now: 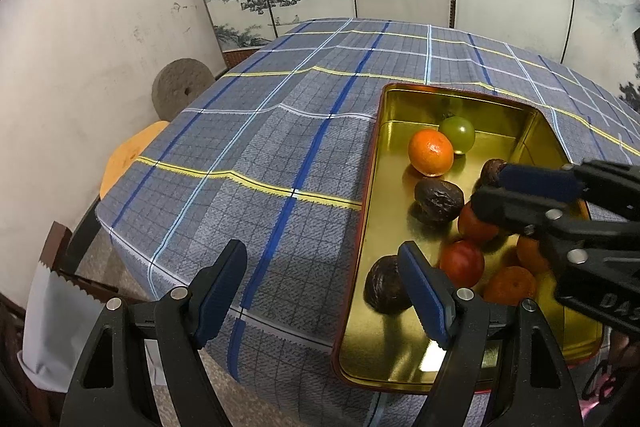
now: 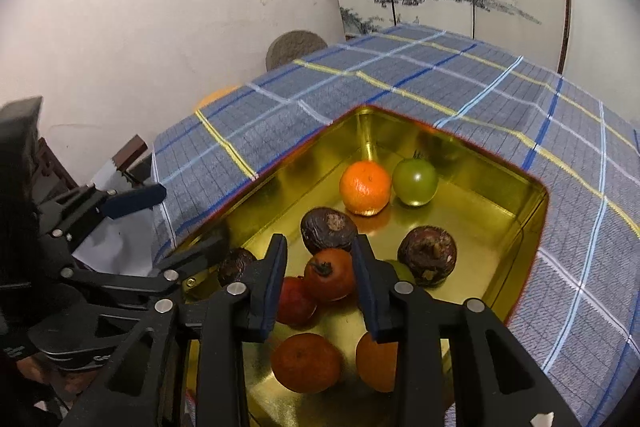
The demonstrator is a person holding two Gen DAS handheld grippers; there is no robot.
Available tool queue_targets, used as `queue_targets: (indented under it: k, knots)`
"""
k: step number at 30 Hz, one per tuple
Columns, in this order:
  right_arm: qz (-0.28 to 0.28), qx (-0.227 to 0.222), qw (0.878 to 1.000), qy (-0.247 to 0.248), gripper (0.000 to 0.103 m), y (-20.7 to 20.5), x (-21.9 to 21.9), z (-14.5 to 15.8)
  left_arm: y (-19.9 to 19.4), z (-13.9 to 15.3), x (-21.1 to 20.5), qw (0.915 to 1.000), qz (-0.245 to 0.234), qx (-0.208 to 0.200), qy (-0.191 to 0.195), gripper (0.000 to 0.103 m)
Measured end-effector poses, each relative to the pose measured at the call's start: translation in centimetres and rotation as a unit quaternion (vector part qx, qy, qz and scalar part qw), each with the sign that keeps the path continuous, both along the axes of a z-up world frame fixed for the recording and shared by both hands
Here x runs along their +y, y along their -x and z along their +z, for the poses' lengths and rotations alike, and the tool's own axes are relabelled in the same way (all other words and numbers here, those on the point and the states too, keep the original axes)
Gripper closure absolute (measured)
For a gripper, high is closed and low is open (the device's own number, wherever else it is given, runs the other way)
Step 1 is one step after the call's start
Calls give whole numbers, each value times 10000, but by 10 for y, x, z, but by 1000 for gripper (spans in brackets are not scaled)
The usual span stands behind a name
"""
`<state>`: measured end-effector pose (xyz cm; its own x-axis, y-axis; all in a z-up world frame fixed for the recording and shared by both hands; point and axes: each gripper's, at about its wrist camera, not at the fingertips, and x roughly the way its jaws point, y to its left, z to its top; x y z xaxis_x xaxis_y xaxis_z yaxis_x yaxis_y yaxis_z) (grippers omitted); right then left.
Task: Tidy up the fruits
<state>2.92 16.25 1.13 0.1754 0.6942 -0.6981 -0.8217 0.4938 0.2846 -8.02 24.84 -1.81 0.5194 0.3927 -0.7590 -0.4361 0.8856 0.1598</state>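
Fruit: I see oranges, red, green and dark wrinkled pieces inside the gold tin point(image 2: 500, 203).
Right gripper point(image 2: 320, 283): jaws parted around a red fruit point(image 2: 330, 277), pads clear of it.
Left gripper point(image 1: 320, 291): open, empty, straddling the tin's near left rim.
Room: bare checked cloth point(image 1: 240, 147) left and far.

Dim, warm indoor light, glare on the gold tin point(image 1: 404, 115), sharp centre, heavy fisheye bending, dark corners.

Left tool point(image 1: 322, 291) gapes wide; right tool point(image 2: 320, 283) stands narrowly parted.
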Motion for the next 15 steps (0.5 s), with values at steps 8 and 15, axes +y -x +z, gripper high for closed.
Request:
queue_targets:
  k: [8, 15]
  knots:
    - [-539, -1115, 9921, -204, 51, 28, -26, 38, 7, 9, -5, 9996, -82, -266, -96, 25]
    - [-975, -2105, 9716, -471, 31, 69, -63, 71, 28, 44, -10, 9948, 20, -1000, 172, 20]
